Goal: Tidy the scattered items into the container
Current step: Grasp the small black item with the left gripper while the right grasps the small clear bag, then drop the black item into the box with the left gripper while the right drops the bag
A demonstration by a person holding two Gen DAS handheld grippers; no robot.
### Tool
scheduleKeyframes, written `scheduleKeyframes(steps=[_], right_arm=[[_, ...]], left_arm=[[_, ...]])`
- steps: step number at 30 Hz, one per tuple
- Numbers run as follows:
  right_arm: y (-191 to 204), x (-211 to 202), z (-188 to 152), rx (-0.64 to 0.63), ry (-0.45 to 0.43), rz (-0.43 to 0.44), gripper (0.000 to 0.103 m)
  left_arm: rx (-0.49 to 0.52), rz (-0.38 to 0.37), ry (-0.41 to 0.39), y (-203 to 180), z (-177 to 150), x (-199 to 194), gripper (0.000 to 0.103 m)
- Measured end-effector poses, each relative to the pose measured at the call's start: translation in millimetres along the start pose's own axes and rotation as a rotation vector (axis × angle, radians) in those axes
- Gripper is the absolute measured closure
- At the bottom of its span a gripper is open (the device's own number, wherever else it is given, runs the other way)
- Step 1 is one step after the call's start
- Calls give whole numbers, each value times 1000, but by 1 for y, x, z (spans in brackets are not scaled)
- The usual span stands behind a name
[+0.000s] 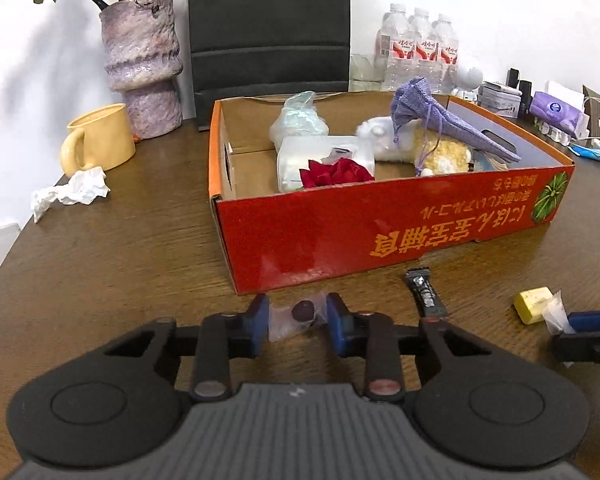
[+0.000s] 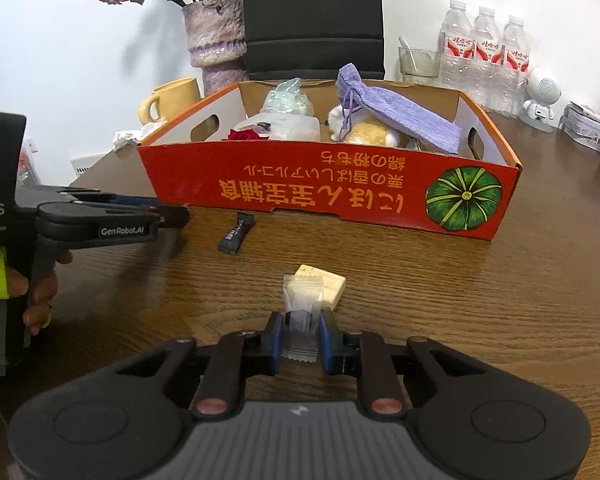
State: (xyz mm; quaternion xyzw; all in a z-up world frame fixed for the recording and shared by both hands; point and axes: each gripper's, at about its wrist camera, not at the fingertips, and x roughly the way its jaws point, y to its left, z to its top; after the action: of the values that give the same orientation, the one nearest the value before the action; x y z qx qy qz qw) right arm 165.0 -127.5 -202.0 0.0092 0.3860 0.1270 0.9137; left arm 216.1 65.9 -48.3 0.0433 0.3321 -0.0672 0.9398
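Blue pads of the left claw (image 1: 298,320) sit narrowed on either side of a dark sweet in a clear wrapper (image 1: 303,312) on the desk (image 1: 140,248), just before the red box (image 1: 380,232) front wall. Right claw (image 2: 301,336) is clamped on the clear wrapper end of a yellow sweet (image 2: 324,286). Between both lies a black sachet (image 2: 236,234); bare desk surrounds them.
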Motion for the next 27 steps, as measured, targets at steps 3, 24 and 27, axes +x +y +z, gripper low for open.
scheduleKeyframes(steps=[3,24,27], right_arm=[[-4,-3,-1,9,-11,7,86],[-19,-31,-5,25,-85,47,86],[-22,-39,2,21,-117,51,86]], left_arm=[[-7,2,-8,-3,-4,-7,75],[-6,41,-169,-34,-17,-91,96],[4,27,-230,-39,-2,-106,96]])
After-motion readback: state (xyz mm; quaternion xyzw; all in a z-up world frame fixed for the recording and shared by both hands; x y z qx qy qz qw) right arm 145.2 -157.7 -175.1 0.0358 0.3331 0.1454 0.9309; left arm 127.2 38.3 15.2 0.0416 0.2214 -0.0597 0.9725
